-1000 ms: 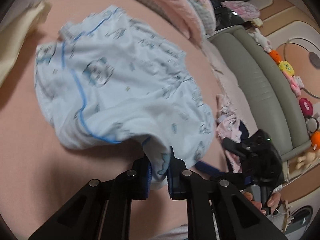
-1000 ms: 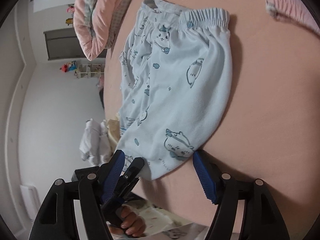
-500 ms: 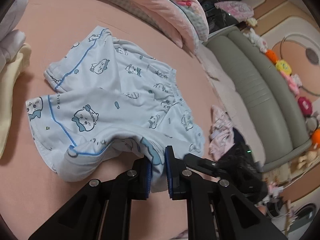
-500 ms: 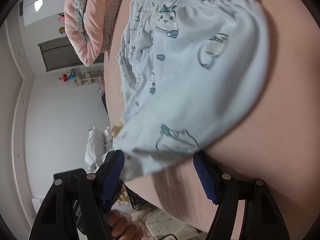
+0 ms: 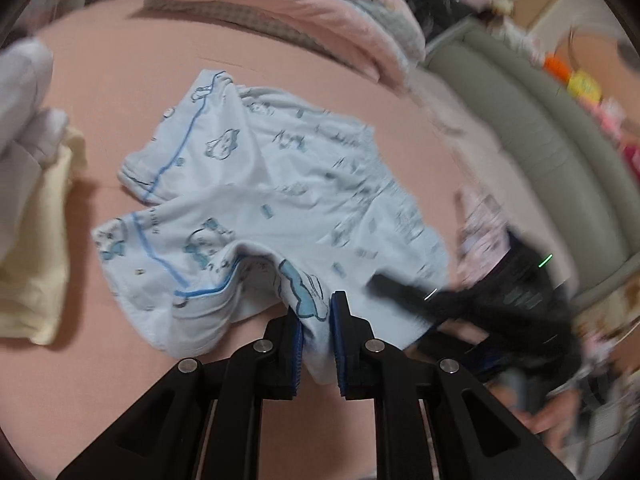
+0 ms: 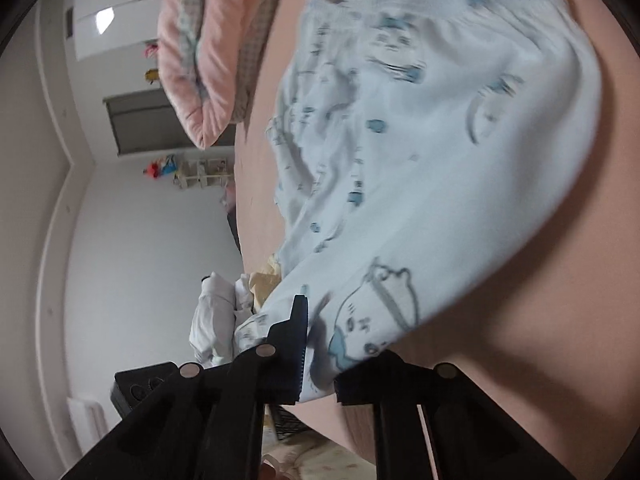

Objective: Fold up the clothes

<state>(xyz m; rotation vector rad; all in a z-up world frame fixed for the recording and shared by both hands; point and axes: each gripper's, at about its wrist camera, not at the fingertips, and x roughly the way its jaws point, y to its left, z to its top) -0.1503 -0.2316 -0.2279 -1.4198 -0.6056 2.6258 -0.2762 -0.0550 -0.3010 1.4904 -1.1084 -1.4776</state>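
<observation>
Pale blue shorts (image 5: 280, 184) with cartoon prints and blue piping lie crumpled on the pink bed sheet (image 5: 100, 360). My left gripper (image 5: 316, 312) has a fold of their near hem between its blue pads; its jaws are opening, though the cloth still fills the narrow gap. In the right wrist view the shorts (image 6: 420, 140) drape toward my right gripper (image 6: 320, 352), whose jaws are closing on the near edge; cloth hides one fingertip. The right gripper (image 5: 460, 300) shows as a black blur at the shorts' right edge, with a hand below it.
A yellow garment (image 5: 36, 248) and a white one (image 5: 24, 92) lie at the left. A pink quilt (image 5: 300, 12) is piled at the far side. A grey-green padded bumper (image 5: 540, 152) runs along the right, with pink patterned clothes (image 5: 484, 224) beside it.
My right gripper's wide jaws have closed onto the near edge of the shorts. The left gripper has lifted and rolled a little, still with the hem, and the shorts have spread out on the bed.
</observation>
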